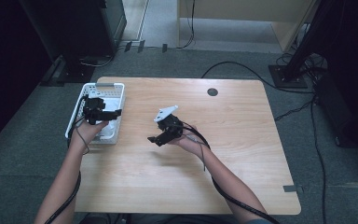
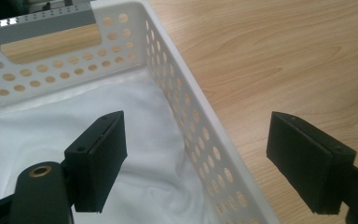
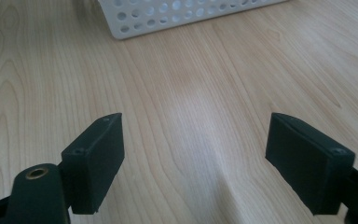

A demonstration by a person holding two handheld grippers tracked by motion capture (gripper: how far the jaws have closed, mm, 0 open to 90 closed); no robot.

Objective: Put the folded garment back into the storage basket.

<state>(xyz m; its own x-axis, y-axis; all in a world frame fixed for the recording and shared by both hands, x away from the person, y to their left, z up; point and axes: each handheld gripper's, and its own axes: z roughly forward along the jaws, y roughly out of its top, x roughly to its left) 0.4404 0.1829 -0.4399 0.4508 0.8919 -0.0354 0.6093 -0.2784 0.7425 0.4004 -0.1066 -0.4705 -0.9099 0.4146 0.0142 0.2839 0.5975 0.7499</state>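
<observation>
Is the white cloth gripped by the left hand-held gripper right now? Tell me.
No, the left hand-held gripper has its jaws wide apart over the basket, with the white cloth lying loose inside below them.

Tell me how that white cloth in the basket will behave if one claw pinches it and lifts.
The white cloth lies in soft folds and wrinkles, so it will probably hang limp and drape rather than hold shape. It looks thin, so likely light. The perforated white basket also looks light, so it might shift if the cloth snags. The left claw stands open over the basket wall.
</observation>
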